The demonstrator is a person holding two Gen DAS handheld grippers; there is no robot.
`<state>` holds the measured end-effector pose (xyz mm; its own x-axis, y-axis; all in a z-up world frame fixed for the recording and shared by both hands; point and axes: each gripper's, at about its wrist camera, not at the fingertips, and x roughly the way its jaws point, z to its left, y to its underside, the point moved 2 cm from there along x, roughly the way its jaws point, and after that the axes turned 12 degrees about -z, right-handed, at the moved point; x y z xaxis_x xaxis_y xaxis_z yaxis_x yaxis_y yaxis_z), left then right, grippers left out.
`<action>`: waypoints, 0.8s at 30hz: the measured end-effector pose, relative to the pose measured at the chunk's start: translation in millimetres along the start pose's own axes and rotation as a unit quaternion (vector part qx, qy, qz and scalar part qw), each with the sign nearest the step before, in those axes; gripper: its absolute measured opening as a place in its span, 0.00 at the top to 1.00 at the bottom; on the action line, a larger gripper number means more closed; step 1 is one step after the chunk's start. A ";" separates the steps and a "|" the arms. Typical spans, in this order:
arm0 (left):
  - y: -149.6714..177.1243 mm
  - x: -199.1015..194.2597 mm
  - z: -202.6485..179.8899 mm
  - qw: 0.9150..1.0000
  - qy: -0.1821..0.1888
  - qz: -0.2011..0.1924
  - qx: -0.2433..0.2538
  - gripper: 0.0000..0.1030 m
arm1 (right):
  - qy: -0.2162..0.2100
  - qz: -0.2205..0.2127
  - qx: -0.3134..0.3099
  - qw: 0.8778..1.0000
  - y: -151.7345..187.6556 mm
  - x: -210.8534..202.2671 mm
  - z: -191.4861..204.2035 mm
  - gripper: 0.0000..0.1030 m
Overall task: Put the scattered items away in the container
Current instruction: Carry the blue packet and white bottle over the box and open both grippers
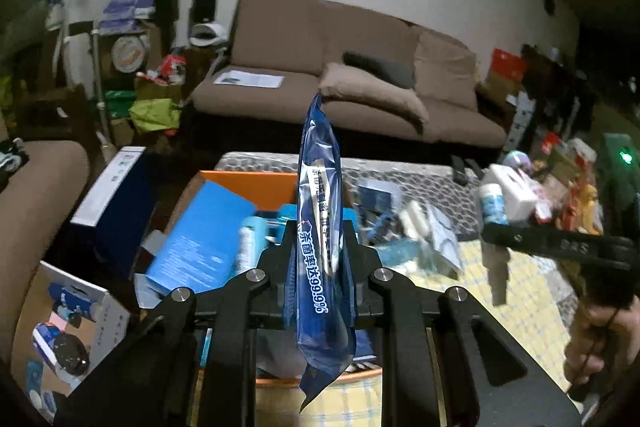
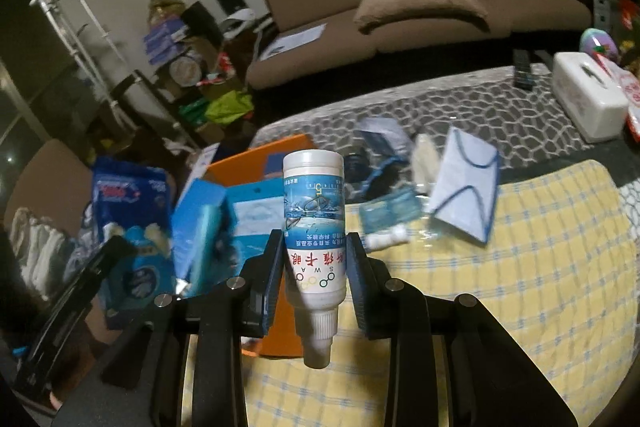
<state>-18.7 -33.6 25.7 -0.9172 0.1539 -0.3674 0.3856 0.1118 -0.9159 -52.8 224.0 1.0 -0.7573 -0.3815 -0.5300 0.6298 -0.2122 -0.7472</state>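
**Inspector A:** Firstly, the left wrist view. The left gripper (image 1: 320, 259) has its jaws pinching one blue wipes packet (image 1: 322, 247), gripped edge-on, its long axis running away from the camera and its lower end hanging below the jaws. It is lifted over the orange container (image 1: 248, 183), which lies just ahead and below, at the counter's left edge.

**Inspector B:** Contents?

**Inspector A:** One blue box (image 1: 200, 239) leans inside on the left; other pale items behind the jaws are blurred and I cannot count them. Right of the container, the yellow checked cloth (image 1: 512, 279) shows open room near the camera. The right gripper (image 1: 496, 227) reaches in from the right edge with one white bottle (image 1: 493, 203) at its tip.

**Inspector B:** Right wrist view?

**Inspector A:** Its jaws clamp that single bottle at the lower label, nozzle towards the camera, base pointing away. It hangs above the counter, at the container's right edge. Scattered beyond lie one pale blue folded mask (image 2: 464, 187), one teal packet (image 2: 390, 215), one white roll (image 2: 386, 239) and one dark strap (image 2: 372, 171), blurred. A white tissue box (image 2: 588, 103) stands at the far right.

**Inspector B:** Clearance?

**Inspector A:** The near half of the cloth is bare. The left gripper shows at the left edge, well apart.
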 end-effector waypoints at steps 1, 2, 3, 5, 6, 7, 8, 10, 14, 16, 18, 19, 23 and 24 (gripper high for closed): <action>-0.9 0.6 5.0 1.000 -0.007 -0.004 -0.002 0.83 | -0.007 0.004 0.000 1.000 1.8 2.3 4.5 0.70; -0.7 0.1 10.3 1.000 -0.013 -0.008 -0.005 0.83 | -0.017 0.009 0.002 1.000 3.5 5.5 10.3 0.70; -1.1 -0.2 14.1 1.000 -0.016 -0.009 -0.007 0.83 | -0.024 0.011 0.001 1.000 4.7 6.9 14.7 0.70; -2.9 -1.4 23.2 1.000 -0.016 -0.008 -0.017 0.83 | -0.033 0.014 -0.006 0.999 6.4 10.0 23.9 0.70; -4.1 -1.9 27.7 1.000 -0.018 -0.010 -0.021 0.83 | -0.033 0.015 -0.011 0.999 7.5 10.5 27.7 0.70; -5.5 -2.5 32.7 0.999 -0.024 -0.014 -0.022 0.82 | -0.032 0.015 -0.019 0.999 8.2 11.8 33.4 0.70; -7.1 -3.5 37.1 0.999 -0.031 -0.018 -0.020 0.83 | -0.033 0.016 -0.023 0.999 8.8 12.6 36.4 0.70; -9.9 -4.2 46.0 0.998 -0.049 -0.026 -0.015 0.83 | -0.037 0.016 -0.024 0.999 9.3 13.7 37.6 0.70; -11.7 2.2 69.9 0.998 -0.052 -0.013 -0.042 0.83 | -0.043 0.022 -0.030 0.998 15.0 20.8 42.9 0.70; -10.7 6.0 78.9 0.997 -0.062 -0.006 -0.048 0.83 | -0.046 0.028 -0.029 0.998 19.4 25.4 44.1 0.70; -8.8 10.0 84.4 0.996 -0.073 0.001 -0.046 0.83 | -0.052 0.037 -0.027 0.998 24.8 32.8 46.1 0.70; -8.0 12.9 87.6 0.996 -0.076 0.007 -0.048 0.83 | -0.053 0.039 -0.027 0.997 26.1 33.8 47.1 0.70; -2.3 25.1 91.6 0.995 -0.078 0.039 -0.050 0.83 | -0.063 0.051 -0.034 0.996 33.2 44.4 55.8 0.70; 0.1 28.5 92.9 0.994 -0.076 0.049 -0.054 0.82 | -0.067 0.055 -0.032 0.996 34.4 47.6 57.2 0.70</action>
<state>-54.1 -120.4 0.0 -0.8765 0.0205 -0.4810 0.4742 0.2090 -0.8552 -57.3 147.2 -27.0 -0.6527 -0.5160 -0.5548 0.6915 -0.1066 -0.7145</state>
